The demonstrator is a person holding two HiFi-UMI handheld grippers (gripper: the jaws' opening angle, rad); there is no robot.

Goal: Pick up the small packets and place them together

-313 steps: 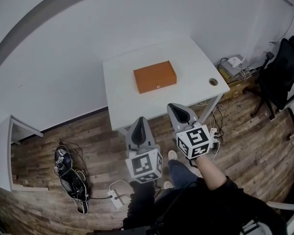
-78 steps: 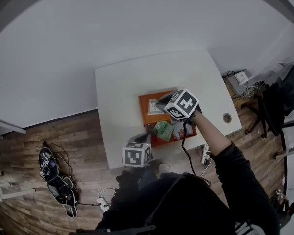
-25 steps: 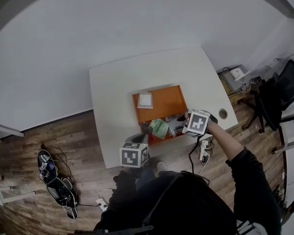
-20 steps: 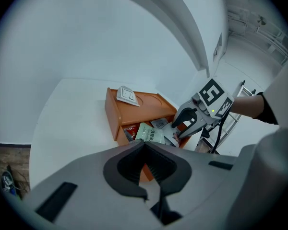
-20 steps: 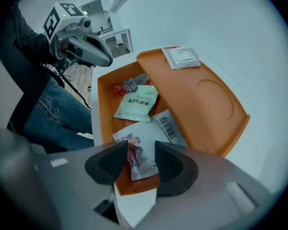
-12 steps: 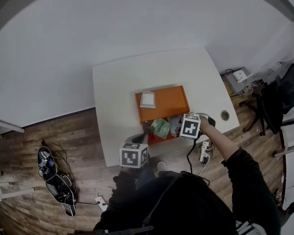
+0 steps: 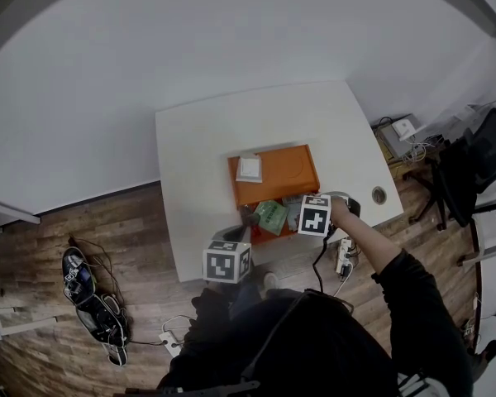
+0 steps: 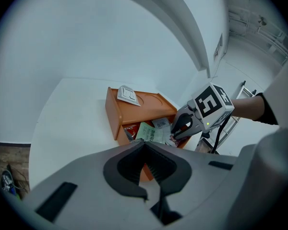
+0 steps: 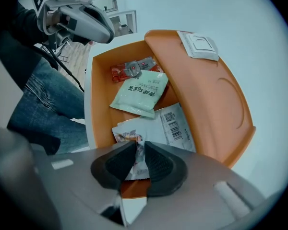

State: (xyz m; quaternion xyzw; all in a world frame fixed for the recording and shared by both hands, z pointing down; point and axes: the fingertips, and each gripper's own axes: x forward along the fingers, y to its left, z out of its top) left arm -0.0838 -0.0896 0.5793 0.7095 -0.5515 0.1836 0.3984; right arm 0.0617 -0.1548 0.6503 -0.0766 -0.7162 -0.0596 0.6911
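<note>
An orange box (image 9: 98, 104) lies open on the white table (image 7: 198, 155), its lid (image 7: 285, 168) folded back. Inside are a red packet (image 9: 132, 70), a green packet (image 9: 139, 94), a white barcode packet (image 9: 175, 126) and a white printed packet (image 9: 129, 135). A flat white packet (image 9: 200, 45) rests on the lid. My right gripper (image 9: 138, 145) points straight down into the box; its jaws have just been closing and now pinch the white printed packet. My left gripper (image 8: 144, 143) is shut, its tips at the box's near corner. Whether it grips the wall I cannot tell.
The box sits near the table's front edge. A cable hole (image 7: 379, 194) is at the table's right. On the floor, a power strip (image 7: 344, 259) lies to the right and shoes with cables (image 7: 83, 288) to the left. An office chair (image 7: 471, 172) stands at the far right.
My right gripper has come a little left and down into the box, and its jaws have closed onto the white printed packet. The left gripper has stayed where it was.
</note>
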